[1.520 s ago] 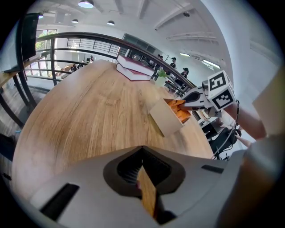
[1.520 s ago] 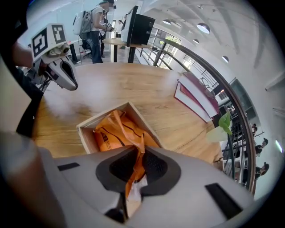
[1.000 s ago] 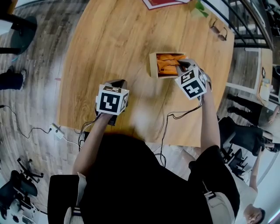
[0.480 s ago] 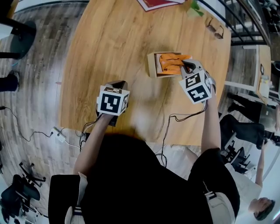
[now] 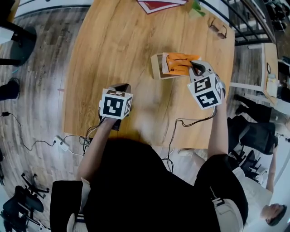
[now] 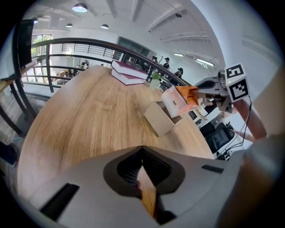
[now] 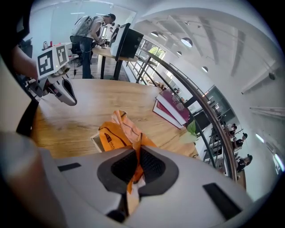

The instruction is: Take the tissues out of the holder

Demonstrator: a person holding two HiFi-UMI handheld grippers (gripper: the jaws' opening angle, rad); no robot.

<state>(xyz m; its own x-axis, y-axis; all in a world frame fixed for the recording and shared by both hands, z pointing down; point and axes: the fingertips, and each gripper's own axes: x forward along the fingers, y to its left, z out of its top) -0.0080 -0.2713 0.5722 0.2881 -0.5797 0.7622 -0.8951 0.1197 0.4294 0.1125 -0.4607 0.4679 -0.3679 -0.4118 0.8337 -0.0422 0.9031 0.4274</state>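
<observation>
In the head view, a beige holder [image 5: 157, 68] is seen on the wooden counter [image 5: 113, 50], toward its right edge and beyond the middle. An orange pack of tissues [image 5: 179, 63] is held tilted over the holder's open top by the right claw [image 5: 195, 68]. In the right gripper view, that claw's jaws are seen pressed together on a fold of the orange wrapper. In the left gripper view, the pack is shown raised mostly clear of the holder, with its lower end just at the opening; whether it touches the rim cannot be told. The left claw [image 5: 120, 87] is held over the counter closer to the near edge, well apart from the holder. Its jaws are seen together, with nothing between them. Red books [image 5: 156, 4] are stacked at the far edge, and a pair of glasses [image 5: 218, 28] is laid near the far right corner.
</observation>
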